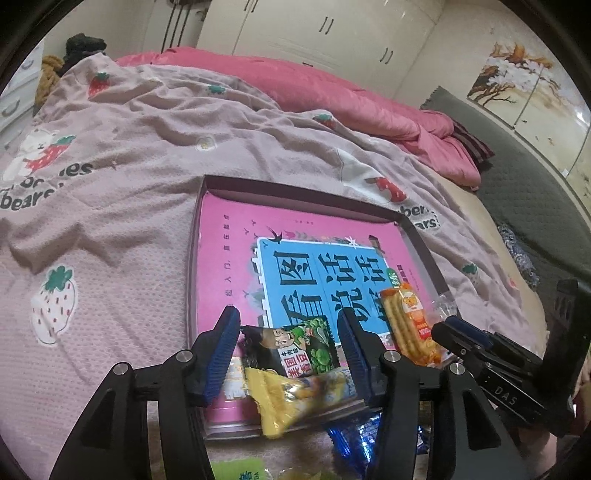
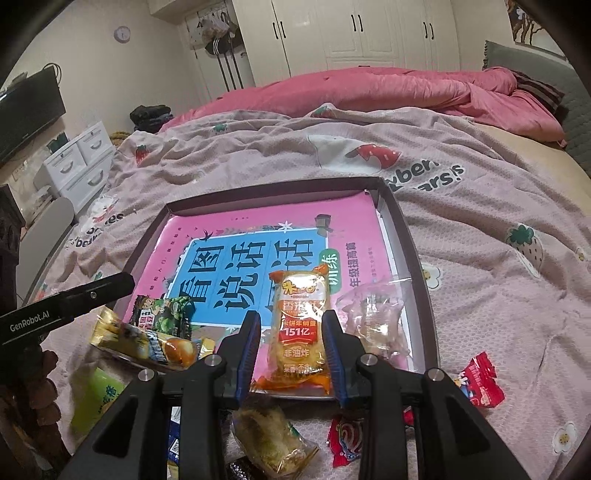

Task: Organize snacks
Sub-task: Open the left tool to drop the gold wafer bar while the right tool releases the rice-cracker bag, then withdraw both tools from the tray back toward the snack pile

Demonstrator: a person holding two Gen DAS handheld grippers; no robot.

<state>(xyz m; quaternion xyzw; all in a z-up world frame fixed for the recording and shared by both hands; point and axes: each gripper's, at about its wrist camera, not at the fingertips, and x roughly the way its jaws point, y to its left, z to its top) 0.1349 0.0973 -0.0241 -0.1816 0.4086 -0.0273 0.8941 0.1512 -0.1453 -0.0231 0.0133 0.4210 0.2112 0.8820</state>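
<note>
Loose snack packets [image 2: 273,435] lie on bed just short of tray's [image 2: 413,236] near rim, awaiting sorting. Right tongs [image 2: 290,350] pinch orange cracker pack [image 2: 301,332] at tray's near edge, likely placing it upright. Left tongs [image 1: 291,354] spread, straddling green packet [image 1: 306,347] and yellow packet [image 1: 280,398] at tray's near-left corner, gripping neither.

Place: I'm in a home bedroom | Signs: bed [image 2: 480,206] under a strawberry-bear blanket [image 1: 110,221], pink quilt [image 2: 369,88], white wardrobes [image 2: 369,33], drawer unit [image 2: 79,162], wall clock [image 2: 122,34]
</note>
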